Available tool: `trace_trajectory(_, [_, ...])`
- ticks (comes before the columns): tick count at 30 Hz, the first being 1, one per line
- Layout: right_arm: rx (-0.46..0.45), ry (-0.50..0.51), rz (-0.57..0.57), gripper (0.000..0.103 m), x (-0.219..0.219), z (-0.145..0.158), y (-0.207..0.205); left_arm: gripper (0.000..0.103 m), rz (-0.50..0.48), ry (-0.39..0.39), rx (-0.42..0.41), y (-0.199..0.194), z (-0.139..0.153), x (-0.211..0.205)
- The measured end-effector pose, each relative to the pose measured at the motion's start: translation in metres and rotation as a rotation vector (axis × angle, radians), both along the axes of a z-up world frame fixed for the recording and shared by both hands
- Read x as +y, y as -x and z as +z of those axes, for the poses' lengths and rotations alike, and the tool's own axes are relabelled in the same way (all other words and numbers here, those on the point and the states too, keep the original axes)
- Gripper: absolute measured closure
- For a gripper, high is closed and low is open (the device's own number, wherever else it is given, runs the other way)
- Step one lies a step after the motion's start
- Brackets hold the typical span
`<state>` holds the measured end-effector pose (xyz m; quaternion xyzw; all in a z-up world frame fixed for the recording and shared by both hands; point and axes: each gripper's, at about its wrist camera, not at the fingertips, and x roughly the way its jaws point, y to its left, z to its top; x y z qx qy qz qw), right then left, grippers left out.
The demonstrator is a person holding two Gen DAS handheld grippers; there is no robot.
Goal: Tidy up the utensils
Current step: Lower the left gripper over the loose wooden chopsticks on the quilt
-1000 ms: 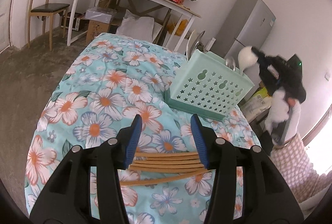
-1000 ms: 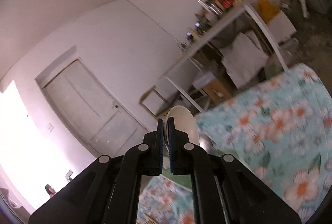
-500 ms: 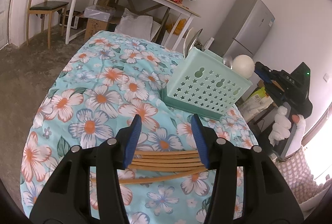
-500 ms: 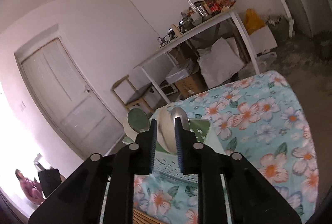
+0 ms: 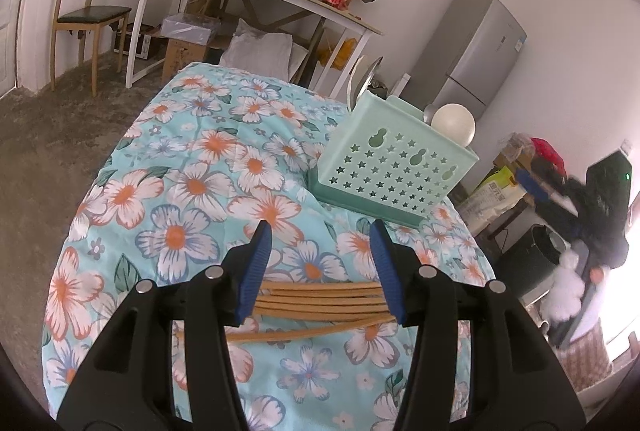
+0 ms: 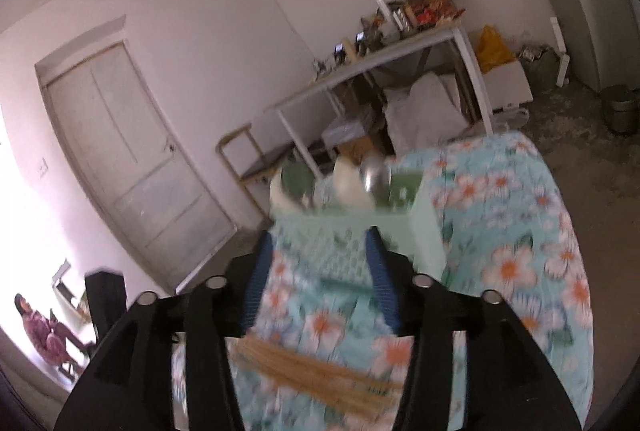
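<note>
Chopsticks (image 5: pixel 320 301), a loose bundle of pale wooden sticks, lie flat on the flowered cloth of the counter (image 5: pixel 192 191), and the coming move turns on how they sit to the left hand-held gripper (image 5: pixel 320 267). They rest just under and a little behind its blue fingertips (image 5: pixel 256 263), with their long axis running crosswise, from one jaw toward the other. A grasp from this heading would therefore meet them end to end, not across their width; my judgement is that the wrist would need to turn, or the hand to drop and come at them from the side. That left hand-held gripper stands about half apart, with nothing clamped and no pad touching the sticks as far as its own view shows

The right hand-held gripper (image 6: pixel 320 275) is also near the chopsticks (image 6: pixel 316 375), which show blurred low between its arms and slant across its view. Its jaws are opening, and nothing is between them. The left one looks the nearer and steadier of the two

Beyond both, well apart from the sticks, stands the mint green basket (image 5: pixel 392 171) with star cut-outs, upright on the counter. Spoons (image 5: pixel 452 123) already stand in it, bowls up, white and metal. The basket (image 6: pixel 360 231) lies straight ahead of the right hand-held gripper, beyond its tips
</note>
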<state>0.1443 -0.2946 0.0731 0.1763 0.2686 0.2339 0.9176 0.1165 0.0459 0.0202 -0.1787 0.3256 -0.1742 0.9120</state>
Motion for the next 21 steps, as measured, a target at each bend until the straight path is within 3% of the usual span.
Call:
trace_trajectory(4, [0.108,0.066,0.031,0.039,0.02,-0.032,0.018,0.051,0.006,-0.016,0.014,0.009,-0.002,0.003])
trace_trajectory(11, [0.306,0.067,0.091,0.039,0.046,-0.097,0.041,0.051,-0.009,-0.055,0.094,0.021,-0.016,-0.002])
trace_trajectory(16, [0.366,0.037,0.102,0.039,0.046,-0.117,0.047,0.051,-0.081,-0.119,0.145,0.031,-0.03,-0.024])
trace_trajectory(21, [0.379,0.011,0.105,0.039,0.04,-0.12,0.049,0.052,-0.095,-0.105,0.207,0.029,-0.045,-0.035])
